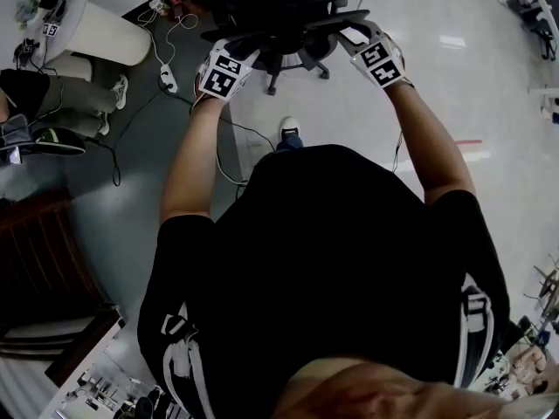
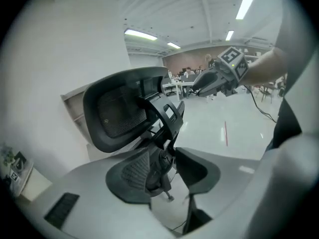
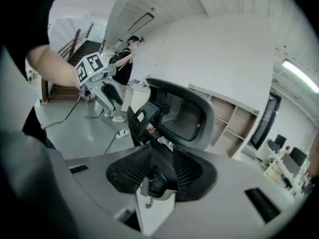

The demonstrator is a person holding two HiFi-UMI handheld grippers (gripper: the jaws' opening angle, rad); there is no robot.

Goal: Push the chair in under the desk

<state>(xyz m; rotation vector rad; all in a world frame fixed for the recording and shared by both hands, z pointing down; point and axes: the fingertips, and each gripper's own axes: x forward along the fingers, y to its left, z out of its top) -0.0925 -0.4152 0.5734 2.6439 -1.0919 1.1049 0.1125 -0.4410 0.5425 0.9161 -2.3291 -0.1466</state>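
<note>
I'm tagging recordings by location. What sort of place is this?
Probably an open-plan office or lab: a black mesh office chair, open shelving, ceiling strip lights, and a power strip on the glossy floor.

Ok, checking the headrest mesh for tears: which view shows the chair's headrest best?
The left gripper view: the headrest is largest and clearest there. The right gripper view shows the headrest smaller, partly behind its bracket. The head view gives only the chair as a dark shape from above.
</note>
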